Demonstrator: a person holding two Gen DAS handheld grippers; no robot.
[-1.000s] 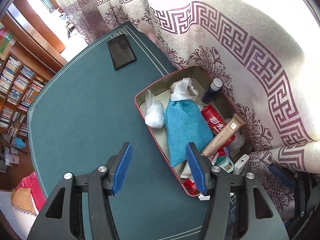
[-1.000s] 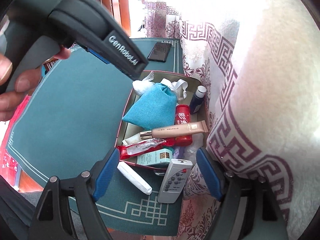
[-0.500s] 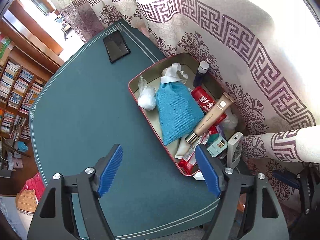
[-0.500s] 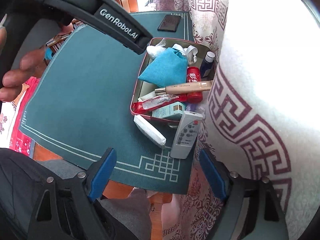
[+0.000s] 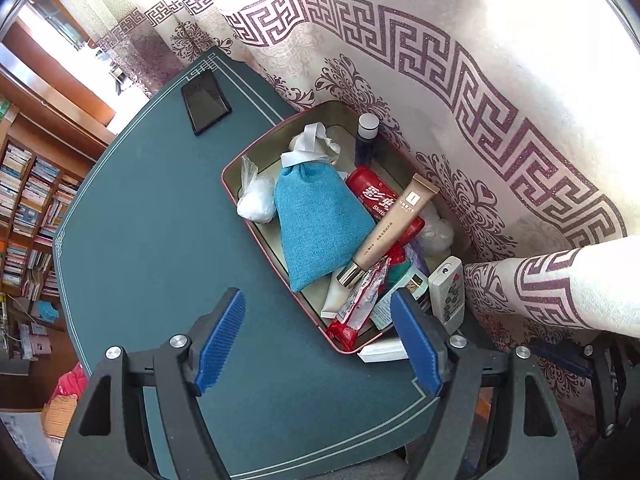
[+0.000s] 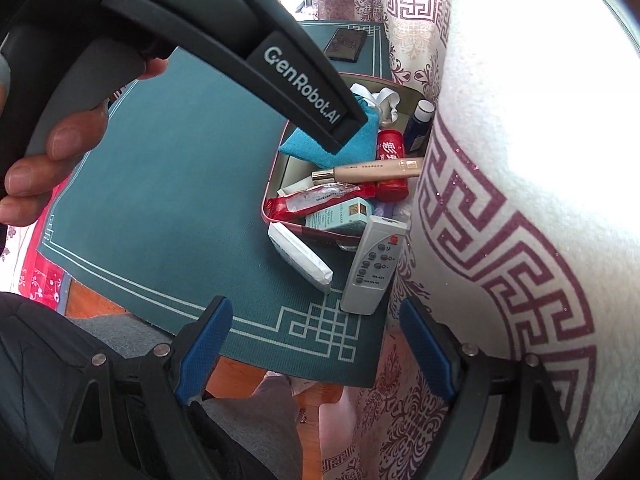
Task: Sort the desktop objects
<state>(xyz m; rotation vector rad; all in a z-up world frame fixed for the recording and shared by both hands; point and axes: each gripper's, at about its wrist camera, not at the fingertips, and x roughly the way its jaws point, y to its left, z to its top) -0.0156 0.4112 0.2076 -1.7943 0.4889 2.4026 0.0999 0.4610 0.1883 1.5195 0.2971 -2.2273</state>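
Note:
An open tin box (image 5: pixel 256 236) on the green table mat holds a blue cloth pouch (image 5: pixel 320 220), a red can (image 5: pixel 372 196), a beige tube (image 5: pixel 396 224), a dark blue bottle (image 5: pixel 366 140), a white plastic bag (image 5: pixel 256 200) and a red wrapper (image 5: pixel 360 304). Outside its near end lie a white remote (image 6: pixel 374 266) and a white packet (image 6: pixel 300 258). My left gripper (image 5: pixel 317 295) hangs open above the box's near corner, holding nothing. My right gripper (image 6: pixel 315 303) is open and empty over the mat's near edge, short of the remote.
A black phone (image 5: pixel 206 106) lies at the mat's far corner. A patterned curtain (image 6: pixel 500 200) hangs close along the box's right side. The left gripper's body (image 6: pixel 240 52) and the hand (image 6: pixel 52 156) holding it fill the upper left of the right wrist view. Bookshelves (image 5: pixel 28 208) stand beyond the table.
The left jaws have spread wider and that gripper has drawn back from the pouch toward the box's near corner. The right gripper has pulled back toward the table's near edge, its jaws slightly wider.

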